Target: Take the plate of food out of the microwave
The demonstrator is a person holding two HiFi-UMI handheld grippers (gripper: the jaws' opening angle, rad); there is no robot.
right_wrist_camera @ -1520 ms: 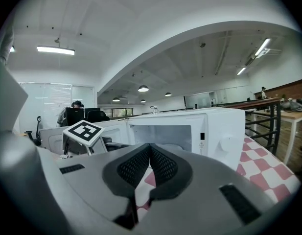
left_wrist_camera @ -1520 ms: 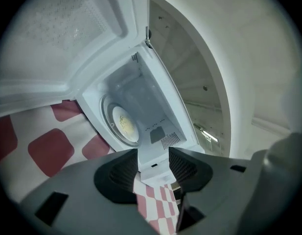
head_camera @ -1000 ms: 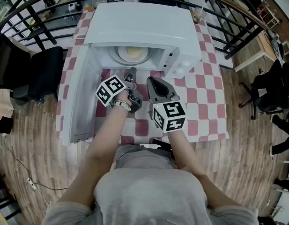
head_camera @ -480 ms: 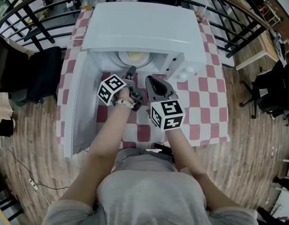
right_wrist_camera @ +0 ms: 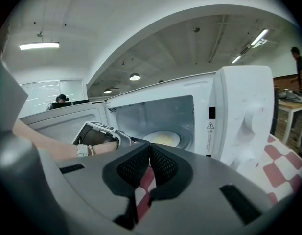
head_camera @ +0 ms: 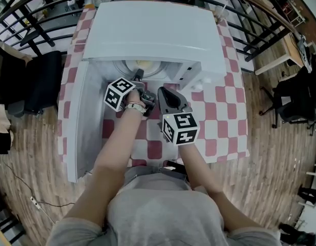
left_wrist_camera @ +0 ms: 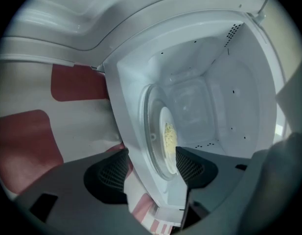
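Note:
The white microwave (head_camera: 152, 29) stands with its door (head_camera: 80, 122) swung open to the left. Inside, a plate of yellowish food (head_camera: 142, 64) rests on the glass turntable (left_wrist_camera: 153, 136). The plate (left_wrist_camera: 166, 136) lies just beyond my left gripper (left_wrist_camera: 151, 169), whose jaws have just been opening and stand open at the cavity's mouth, pressing on nothing. In the head view the left gripper (head_camera: 139, 76) reaches the opening's edge. My right gripper (head_camera: 165, 92) hangs a little behind, over the tablecloth. The right gripper (right_wrist_camera: 150, 163) is shut and empty, and the plate (right_wrist_camera: 163, 138) shows ahead of it.
The microwave's control panel with two knobs (right_wrist_camera: 248, 124) is right of the cavity. A red-and-white checked cloth (head_camera: 219, 101) covers the table. Black railings (head_camera: 250, 14) run behind, a dark chair (head_camera: 42, 81) stands left, and an office chair (head_camera: 293, 94) stands right.
Both grippers have come closer to the microwave's opening and sunk a little. The left gripper has rolled and its tip now sits at the cavity's mouth.

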